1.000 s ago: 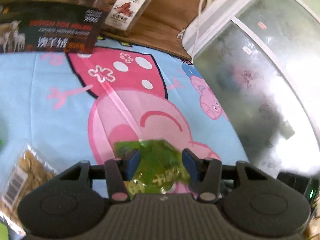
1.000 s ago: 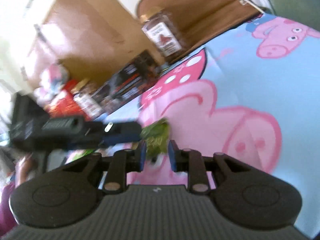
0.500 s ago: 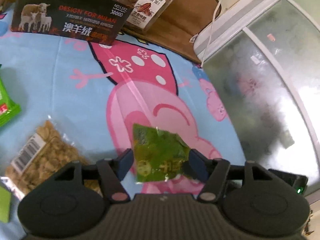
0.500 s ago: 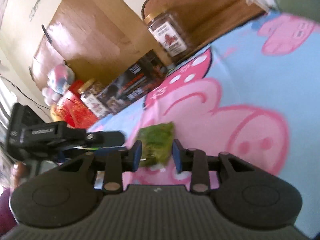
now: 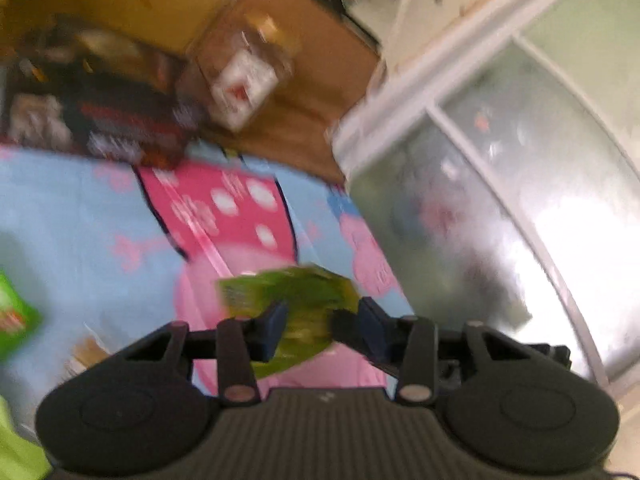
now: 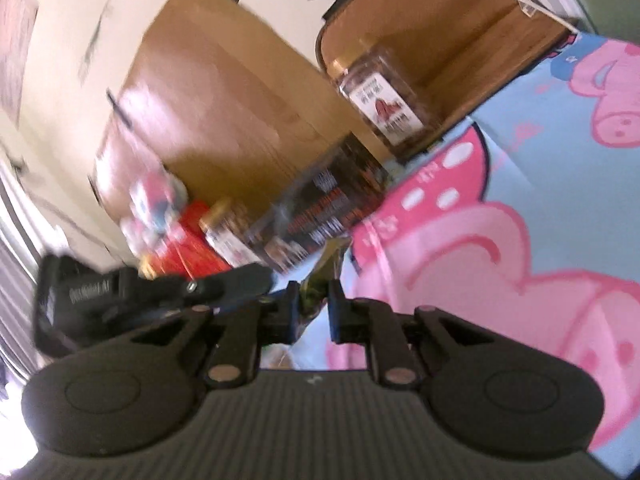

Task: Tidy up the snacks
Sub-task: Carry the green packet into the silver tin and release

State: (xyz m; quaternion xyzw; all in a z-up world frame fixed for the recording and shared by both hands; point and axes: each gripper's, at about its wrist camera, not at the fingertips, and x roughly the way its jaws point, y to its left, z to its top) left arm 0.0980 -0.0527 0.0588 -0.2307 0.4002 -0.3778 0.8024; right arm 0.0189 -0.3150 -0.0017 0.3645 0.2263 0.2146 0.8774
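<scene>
A small green snack packet hangs between the fingers of my left gripper, raised above the pink-and-blue cartoon cloth. The jaws stand apart around it and the view is blurred. In the right wrist view the same packet sits edge-on between the narrowly spaced jaws of my right gripper. The left gripper's body reaches in from the left.
A clear jar with a white label and a dark box stand at the cloth's far edge. A bright green bag and a bag of beige snacks lie at left. A frosted glass door is right.
The green packet has been lifted off the cloth. Both grippers have tilted upward, so more of the wall and wooden furniture shows.
</scene>
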